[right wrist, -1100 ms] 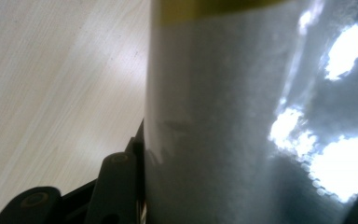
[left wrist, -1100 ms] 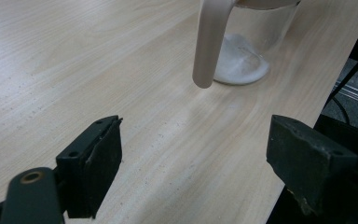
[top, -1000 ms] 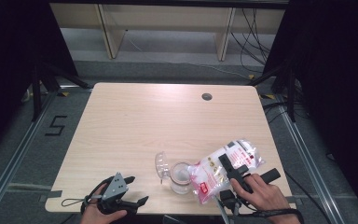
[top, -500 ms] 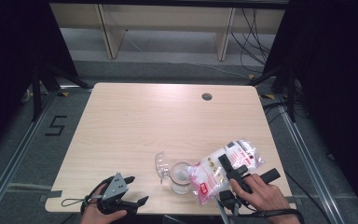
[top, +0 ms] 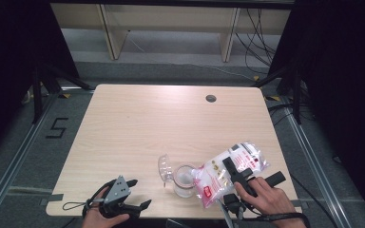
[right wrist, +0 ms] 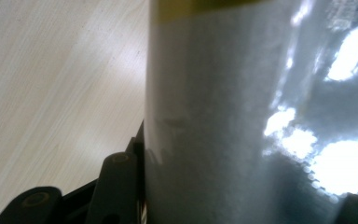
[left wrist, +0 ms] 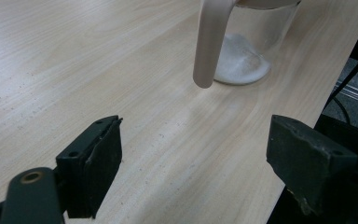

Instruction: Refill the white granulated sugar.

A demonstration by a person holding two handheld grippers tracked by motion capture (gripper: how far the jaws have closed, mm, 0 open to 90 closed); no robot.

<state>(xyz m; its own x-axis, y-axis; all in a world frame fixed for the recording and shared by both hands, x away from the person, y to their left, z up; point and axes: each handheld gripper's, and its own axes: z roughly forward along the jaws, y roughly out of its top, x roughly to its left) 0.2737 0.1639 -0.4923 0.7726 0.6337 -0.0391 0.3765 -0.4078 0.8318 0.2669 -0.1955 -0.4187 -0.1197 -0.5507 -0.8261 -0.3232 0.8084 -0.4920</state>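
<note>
Fingers of the right gripper (top: 234, 172) clamp the bag (top: 228, 170) over the jar (top: 184, 179); left gripper (top: 132, 194) fingers gape empty

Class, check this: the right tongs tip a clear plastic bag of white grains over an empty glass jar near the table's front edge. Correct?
Not quite. The glass jar is not empty: the left gripper view shows white grains heaped on its bottom. The right tongs do tip the clear plastic bag.

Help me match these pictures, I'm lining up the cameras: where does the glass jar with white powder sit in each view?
High view: glass jar near the table's front edge, touching the tilted bag.
Left gripper view: top centre-right, behind its pale handle, beyond the open fingers.
Right gripper view: not in it; the bag sits close up.
Shared landmark: the light wooden table.
</note>
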